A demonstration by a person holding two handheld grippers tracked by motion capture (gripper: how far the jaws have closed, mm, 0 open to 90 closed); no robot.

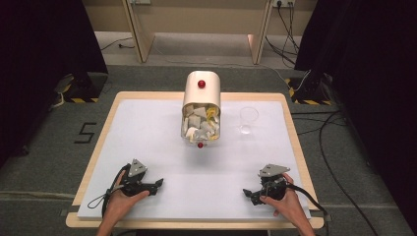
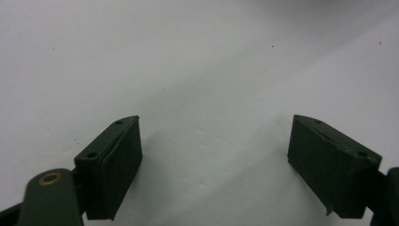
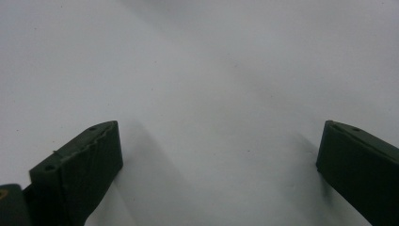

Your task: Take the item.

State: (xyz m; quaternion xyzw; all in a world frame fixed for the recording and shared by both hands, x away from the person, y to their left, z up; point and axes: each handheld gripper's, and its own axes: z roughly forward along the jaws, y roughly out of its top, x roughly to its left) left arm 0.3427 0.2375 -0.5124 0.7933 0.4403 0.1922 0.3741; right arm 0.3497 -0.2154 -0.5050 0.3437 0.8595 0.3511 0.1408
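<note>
Dispenser [image 1: 201, 105] well beyond hand-held grippers [image 1: 158, 185]

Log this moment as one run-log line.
left gripper: open, empty, near table edge | right gripper: open, empty, near table edge | dispenser: mid-table, holds wrapped items | clear cup: right of dispenser, untouched

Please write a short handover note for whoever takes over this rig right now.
Left gripper: open, empty, resting low near the front edge of the white table.
Right gripper: open, empty, also near the front edge.
Things: a cream container with red knobs, holding pale and yellow pieces, stands at the table's far middle. A clear glass stands just to its right, apparently empty.
Done: nothing visibly handled.
Left: probably reach forward to the container and glass; both are well away from the grippers.
</note>
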